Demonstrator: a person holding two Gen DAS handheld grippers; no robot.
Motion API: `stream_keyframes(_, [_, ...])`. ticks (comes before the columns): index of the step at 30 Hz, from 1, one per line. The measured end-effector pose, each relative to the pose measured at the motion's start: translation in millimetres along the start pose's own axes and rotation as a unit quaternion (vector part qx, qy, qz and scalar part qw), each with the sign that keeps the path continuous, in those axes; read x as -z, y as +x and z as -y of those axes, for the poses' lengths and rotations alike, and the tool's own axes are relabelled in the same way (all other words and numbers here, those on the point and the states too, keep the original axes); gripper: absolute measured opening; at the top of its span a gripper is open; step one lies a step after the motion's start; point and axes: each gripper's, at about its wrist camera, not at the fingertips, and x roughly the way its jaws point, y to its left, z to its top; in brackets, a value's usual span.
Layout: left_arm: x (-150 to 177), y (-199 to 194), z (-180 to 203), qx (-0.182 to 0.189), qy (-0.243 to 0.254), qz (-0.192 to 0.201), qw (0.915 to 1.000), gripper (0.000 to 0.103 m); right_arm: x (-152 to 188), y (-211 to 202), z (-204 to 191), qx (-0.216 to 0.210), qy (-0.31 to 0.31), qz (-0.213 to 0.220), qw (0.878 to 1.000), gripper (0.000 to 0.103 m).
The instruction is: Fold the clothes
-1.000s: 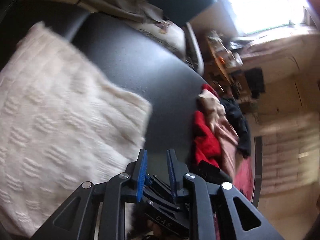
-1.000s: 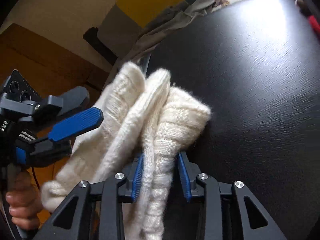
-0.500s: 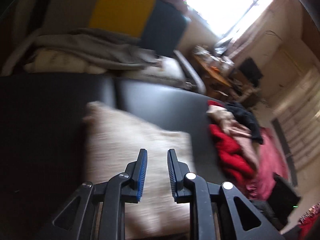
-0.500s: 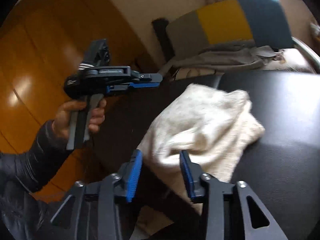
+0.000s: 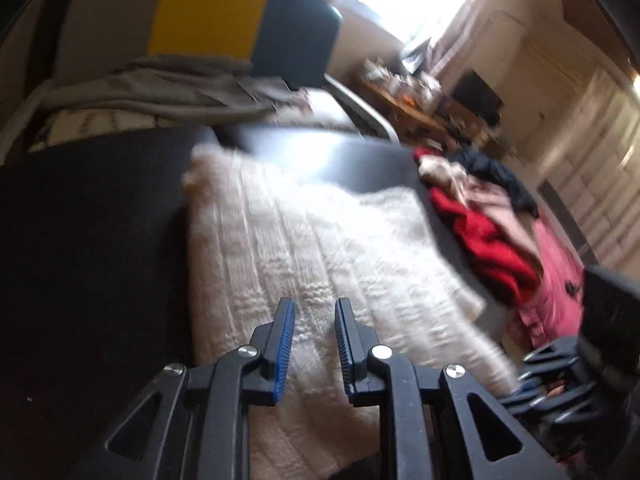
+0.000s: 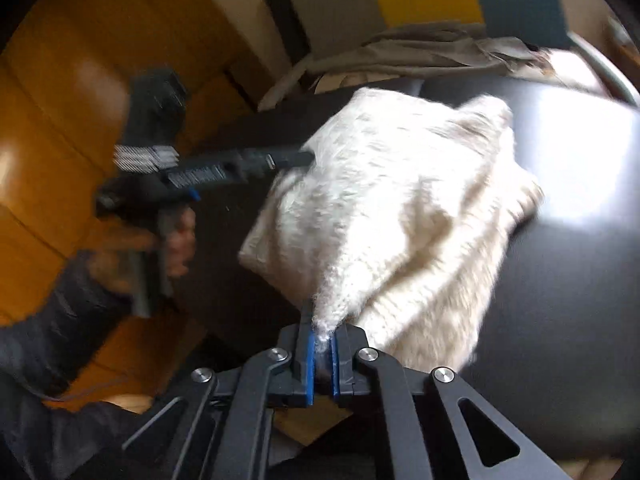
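Note:
A cream knitted sweater (image 5: 320,248) lies folded on the black table (image 5: 80,240). My left gripper (image 5: 314,304) hovers over its near part with the jaws a narrow gap apart and nothing between the pads. In the right wrist view the sweater (image 6: 400,208) bunches up towards my right gripper (image 6: 322,332), which is shut on a pinch of its near edge. There the left gripper (image 6: 308,157), held by a hand (image 6: 176,248), reaches to the sweater's left edge. The right gripper (image 5: 552,380) also shows blurred at the lower right of the left wrist view.
A pile of red, pink and black clothes (image 5: 480,232) lies at the table's right end. Behind the table sit a grey, yellow and blue cushion (image 5: 208,12) and grey cloth (image 5: 160,92). A wooden floor (image 6: 60,100) lies to the left.
My right gripper's jaws stood wide around the sweater's fold and have now shut on its edge. The left gripper swung over the sweater towards its left edge. Both views have rolled.

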Motion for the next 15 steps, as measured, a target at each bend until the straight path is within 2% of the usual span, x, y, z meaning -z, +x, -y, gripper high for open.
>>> stream_keyframes(2, [6.3,4.8,1.2,0.009,0.007,-0.003,0.9999,0.020,21.6,12.8,14.7,0.015,0.027,-0.019,0.999,0.006])
stream_keyframes(5, [11.5,5.4,10.4,0.000,0.032,0.000,0.9995,0.020,40.4,31.9,40.4,0.006,0.068,-0.020,0.997,0.006])
stream_keyframes(7, [12.8,2.3,18.3,-0.017,0.054,0.005,0.9984,0.020,40.8,23.1,43.3,-0.020,0.078,-0.001,0.997,0.008])
stream_keyframes(9, [15.4,-5.2,23.2,-0.014,0.068,0.017,0.9975,0.020,37.0,2.2,44.5,-0.030,0.081,0.019,0.996,0.013])
stream_keyframes(10, [16.5,-8.2,23.5,-0.013,0.072,0.023,0.9970,0.020,34.8,-8.6,45.9,-0.034,0.085,0.027,0.995,0.022])
stream_keyframes(11, [18.2,-11.0,23.8,-0.012,0.076,0.029,0.9967,0.020,30.5,-18.3,48.6,-0.036,0.091,0.040,0.994,0.041])
stream_keyframes(12, [19.2,-13.3,22.7,-0.005,0.075,0.034,0.9966,0.020,22.8,-25.9,53.3,-0.035,0.101,0.062,0.992,0.052])
stream_keyframes(13, [20.5,-14.9,21.6,0.004,0.071,0.036,0.9968,0.020,15.3,-33.4,58.2,-0.034,0.112,0.085,0.990,0.070])
stream_keyframes(14, [22.5,-16.9,19.6,0.011,0.065,0.038,0.9971,0.020,7.2,-38.6,63.5,-0.029,0.124,0.108,0.986,0.076])
stream_keyframes(15, [23.3,-17.6,18.4,0.010,0.062,0.040,0.9972,0.020,-2.7,-40.4,68.9,-0.023,0.135,0.126,0.983,0.076])
